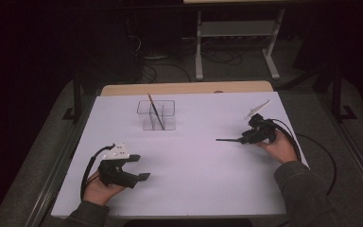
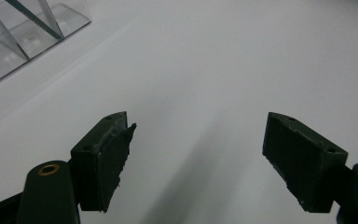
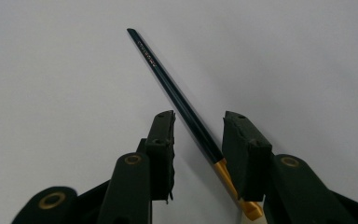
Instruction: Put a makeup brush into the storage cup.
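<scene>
While the left gripper (image 1: 139, 166) rests spread wide at lower left, bare tabletop (image 1: 194, 161) stretches toward the clear divided box (image 1: 156, 115) at upper centre. At right, near the edge, the right gripper (image 3: 198, 128) loosely brackets a dark pencil (image 3: 177, 95), jaws partly parted.

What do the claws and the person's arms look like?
Both claws, the left claw and the right claw, are black, with two blocky flat jaws and brass-coloured rivets. A black cable trails from each. The left carries a grey three-cornered plate. The person wears dark olive-grey sleeves.
</scene>
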Demonstrator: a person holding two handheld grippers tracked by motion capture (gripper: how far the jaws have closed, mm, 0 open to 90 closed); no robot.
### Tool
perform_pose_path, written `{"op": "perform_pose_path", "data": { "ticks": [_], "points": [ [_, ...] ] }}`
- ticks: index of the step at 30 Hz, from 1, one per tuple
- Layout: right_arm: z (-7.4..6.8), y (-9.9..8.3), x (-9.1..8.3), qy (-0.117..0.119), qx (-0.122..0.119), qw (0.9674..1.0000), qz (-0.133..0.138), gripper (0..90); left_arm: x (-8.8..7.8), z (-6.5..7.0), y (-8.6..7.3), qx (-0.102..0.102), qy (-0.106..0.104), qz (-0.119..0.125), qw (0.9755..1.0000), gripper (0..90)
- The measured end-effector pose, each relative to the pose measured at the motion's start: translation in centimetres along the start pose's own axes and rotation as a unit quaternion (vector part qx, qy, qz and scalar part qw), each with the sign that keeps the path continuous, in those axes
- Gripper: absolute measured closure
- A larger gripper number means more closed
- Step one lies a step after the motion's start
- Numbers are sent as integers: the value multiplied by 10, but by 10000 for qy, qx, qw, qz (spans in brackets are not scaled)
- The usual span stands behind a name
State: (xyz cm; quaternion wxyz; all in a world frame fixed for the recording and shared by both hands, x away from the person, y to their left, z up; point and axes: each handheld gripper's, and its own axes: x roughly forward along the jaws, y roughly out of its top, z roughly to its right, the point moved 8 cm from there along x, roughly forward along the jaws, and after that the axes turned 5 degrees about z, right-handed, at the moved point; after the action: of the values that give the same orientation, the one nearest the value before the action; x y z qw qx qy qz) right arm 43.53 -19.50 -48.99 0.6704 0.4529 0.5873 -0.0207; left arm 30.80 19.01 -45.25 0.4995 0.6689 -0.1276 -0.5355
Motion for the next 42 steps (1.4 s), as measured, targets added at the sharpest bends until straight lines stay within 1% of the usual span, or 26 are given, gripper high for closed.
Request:
{"op": "perform_pose_path", "data": {
  "ticks": [4,9,12,13,14,23,31,36,40,41,42],
  "points": [
    [2,0,3,-29,-36,10000,-62,644,0,0,0,-10,6,11,10000,222],
    [5,-1,5,-76,-3,9999,-90,663,0,0,0,-10,1,16,10000,223],
    [5,-1,6,-57,19,9999,-136,680,0,0,0,-10,-5,10,10000,223],
    [5,-1,7,-64,13,9999,-140,691,0,0,0,-7,-6,11,10000,223],
    [5,-1,8,-50,-51,9999,-128,700,0,0,0,-6,-3,13,10000,223],
    [2,-2,11,-29,-128,9996,-256,798,0,0,0,-7,7,14,10000,228],
    [3,-3,12,-52,-184,9995,-241,816,0,0,0,-3,12,9,10000,228],
    [4,-4,12,67,-89,9998,-189,824,0,0,1,6,13,18,10000,229],
    [5,-3,12,98,-50,9997,-228,826,-1,0,1,-16,24,35,10000,231],
    [5,-3,12,117,-29,9997,-228,826,-1,0,0,-31,26,28,10000,231],
    [5,-3,11,155,27,9996,-232,826,-1,-1,0,-3,26,9,10000,231]
  ]
}}
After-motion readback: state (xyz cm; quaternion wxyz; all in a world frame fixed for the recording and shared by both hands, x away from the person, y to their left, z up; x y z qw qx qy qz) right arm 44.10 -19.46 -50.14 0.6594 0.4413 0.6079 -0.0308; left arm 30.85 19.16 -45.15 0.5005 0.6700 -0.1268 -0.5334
